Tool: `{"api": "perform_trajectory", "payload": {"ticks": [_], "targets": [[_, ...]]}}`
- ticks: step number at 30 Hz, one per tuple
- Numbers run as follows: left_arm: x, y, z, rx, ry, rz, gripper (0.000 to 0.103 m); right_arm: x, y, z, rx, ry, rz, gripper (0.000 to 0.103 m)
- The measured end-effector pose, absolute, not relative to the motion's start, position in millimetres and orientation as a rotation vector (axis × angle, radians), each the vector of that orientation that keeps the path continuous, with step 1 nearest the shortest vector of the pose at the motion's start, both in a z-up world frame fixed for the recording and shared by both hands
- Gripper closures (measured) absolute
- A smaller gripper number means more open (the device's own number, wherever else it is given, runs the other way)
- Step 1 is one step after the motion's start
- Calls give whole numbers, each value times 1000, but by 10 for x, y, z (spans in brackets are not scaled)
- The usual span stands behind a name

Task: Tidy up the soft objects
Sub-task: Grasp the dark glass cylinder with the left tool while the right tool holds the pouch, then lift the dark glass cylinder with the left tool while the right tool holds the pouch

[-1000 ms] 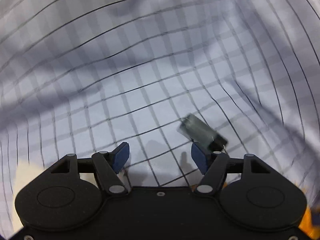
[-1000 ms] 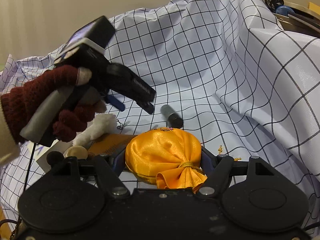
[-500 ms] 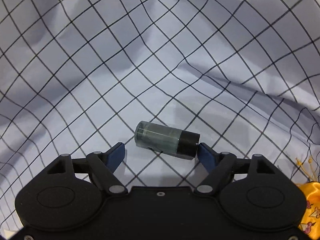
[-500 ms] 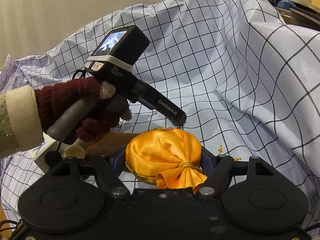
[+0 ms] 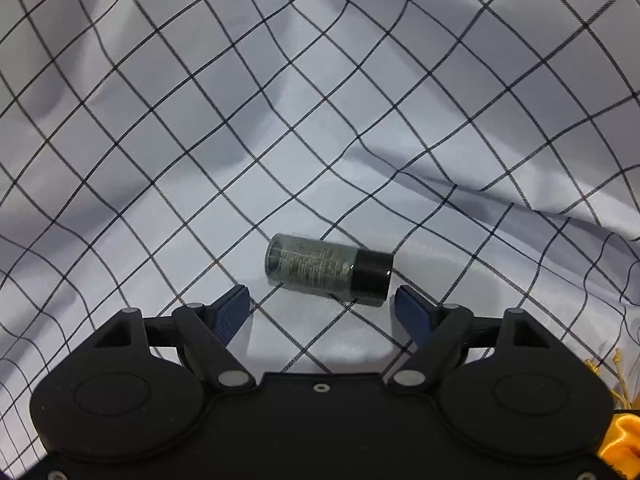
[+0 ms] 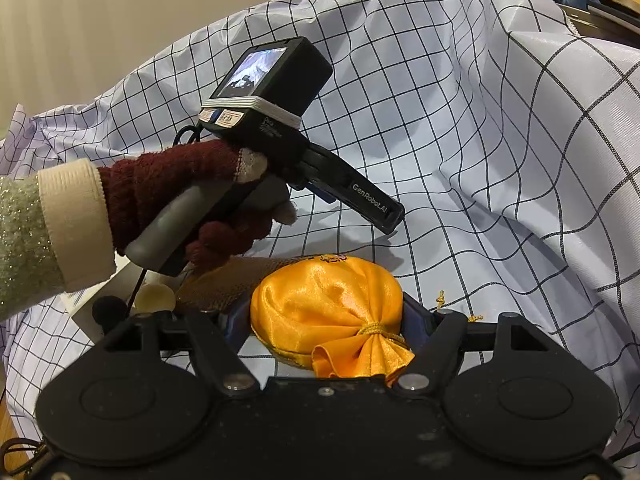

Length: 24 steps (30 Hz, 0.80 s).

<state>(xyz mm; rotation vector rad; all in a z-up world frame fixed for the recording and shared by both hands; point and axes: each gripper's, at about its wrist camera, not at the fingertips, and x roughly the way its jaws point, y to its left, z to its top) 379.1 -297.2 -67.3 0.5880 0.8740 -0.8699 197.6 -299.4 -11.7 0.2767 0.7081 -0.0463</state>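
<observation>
A small dark see-through bottle (image 5: pixel 320 266) with a black cap lies on its side on the checked cloth (image 5: pixel 280 120). My left gripper (image 5: pixel 320 294) is open, its blue pads (image 5: pixel 232 308) standing just short of the bottle and clear of it. In the right wrist view, my right gripper (image 6: pixel 326 322) is shut on an orange satin pouch (image 6: pixel 320 300) tied with a gold cord. A hand in a dark red glove (image 6: pixel 168 196) holds the left gripper's handle above and behind the pouch, pointing down at the cloth.
The checked cloth (image 6: pixel 480 120) rises in folds at the back and right. A metal bowl (image 6: pixel 600 12) with a blue ball sits at the top right. A cream round object (image 6: pixel 154 296), a white box and a brown meshed item (image 6: pixel 224 280) lie left of the pouch.
The left gripper's jaws have widened and it has swung over. The bottle, earlier at the right finger, now lies free ahead of the tips. The right gripper has kept still on the pouch.
</observation>
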Motion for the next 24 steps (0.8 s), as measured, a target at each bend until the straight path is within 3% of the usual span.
{"api": "perform_trajectory", "payload": {"ticks": [15, 24], "targets": [[3913, -3081, -702, 574, 862, -872, 24, 1986, -3005, -120, 285, 711, -39, 30], [3848, -3112, -690, 560, 833, -871, 35, 1959, -2935, -86, 268, 712, -22, 30]]}}
